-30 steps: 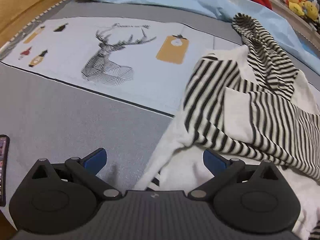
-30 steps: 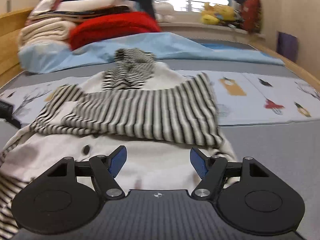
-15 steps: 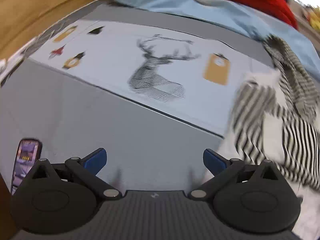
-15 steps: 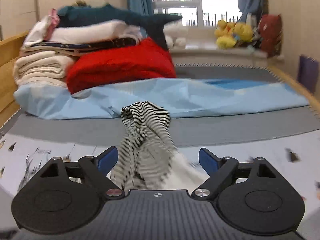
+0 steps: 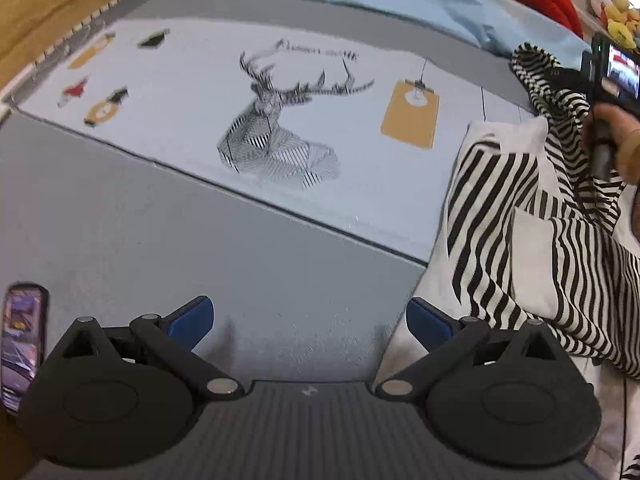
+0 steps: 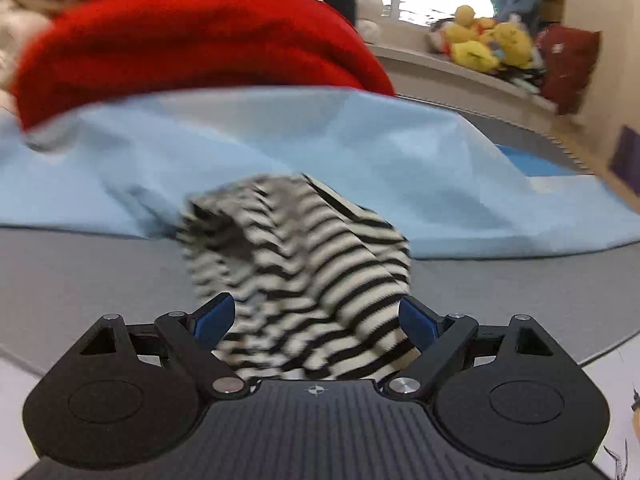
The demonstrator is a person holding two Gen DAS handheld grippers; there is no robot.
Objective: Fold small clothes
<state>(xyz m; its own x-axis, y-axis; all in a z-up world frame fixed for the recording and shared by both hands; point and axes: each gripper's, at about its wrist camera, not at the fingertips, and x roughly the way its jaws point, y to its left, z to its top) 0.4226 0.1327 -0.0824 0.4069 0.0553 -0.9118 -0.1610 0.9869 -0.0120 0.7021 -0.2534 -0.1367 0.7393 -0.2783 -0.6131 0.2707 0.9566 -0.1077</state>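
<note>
The left gripper (image 5: 310, 322) hangs with its jaws spread wide and empty over bare grey bed cover (image 5: 160, 248); its right blue pad sits just above the white hem of the striped hooded garment (image 5: 560, 248), without pressing on it. The right gripper (image 6: 316, 320) is also spread, its jaws closing slightly, with the garment's striped hood (image 6: 304, 256) lying between the blue pads (image 6: 416, 322); neither pad presses the cloth. The garment lies crumpled along the right side of the bed, partly on a pale printed panel with a deer head (image 5: 276, 140). A hand (image 5: 616, 144) grips the right gripper's handle over the hood. A light blue sheet (image 6: 280, 152) and a red blanket (image 6: 192, 36) lie toward the head of the bed. A phone (image 5: 22, 340) rests at the bed's left edge.
</note>
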